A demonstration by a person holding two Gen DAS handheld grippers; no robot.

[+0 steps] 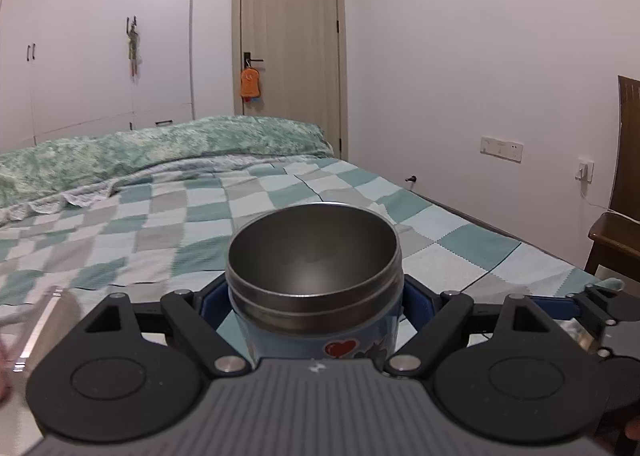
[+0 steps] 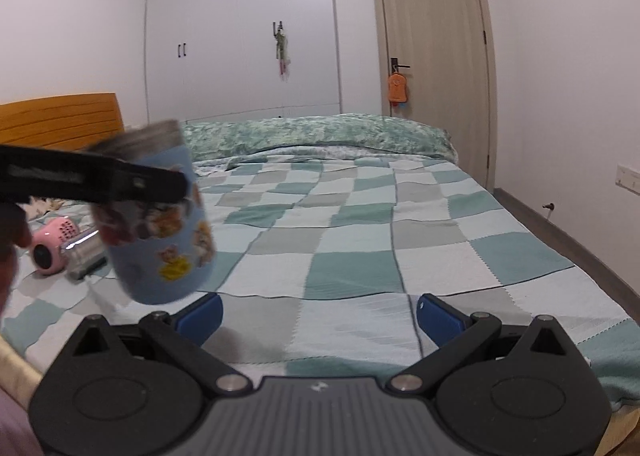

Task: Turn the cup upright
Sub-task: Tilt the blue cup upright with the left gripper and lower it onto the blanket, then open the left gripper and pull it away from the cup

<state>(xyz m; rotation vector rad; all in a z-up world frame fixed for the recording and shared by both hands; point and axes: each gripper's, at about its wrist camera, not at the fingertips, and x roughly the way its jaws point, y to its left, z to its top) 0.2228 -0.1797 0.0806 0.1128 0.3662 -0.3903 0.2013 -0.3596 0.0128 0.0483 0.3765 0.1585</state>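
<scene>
Two claws: I hold one in each hand, both over the bed (image 2: 360,240).
Left claw (image 1: 316,308): clamped on the cup (image 1: 316,280), one blue pad (image 1: 212,300) against each side of its blue body, just below the metal rim.
Cup, place: off the bedspread, carried in my left claw above the near left part of the bed; in the right wrist view the cup (image 2: 160,224) hangs clear of the checked cover.
Cup, axis: long axis close to vertical, tipped a little, with the top leaning toward the headboard (image 2: 60,120) side in the right wrist view.
Cup, mouth: points up; in the left wrist view I look down into the bare steel inside.
Cup, base: points down toward the bedspread, not touching it.
Cup, look: blue sleeve with cartoon stickers, steel band at the top; blurred in the right wrist view.
Right claw (image 2: 320,314): fingers wide apart, nothing between the blue pads, over the near edge of the bed, beside the cup and apart from it.
Behind the cup: a pink round gadget (image 2: 50,246) and a shiny silvery object (image 2: 84,252) lie on the bed toward its left edge.
</scene>
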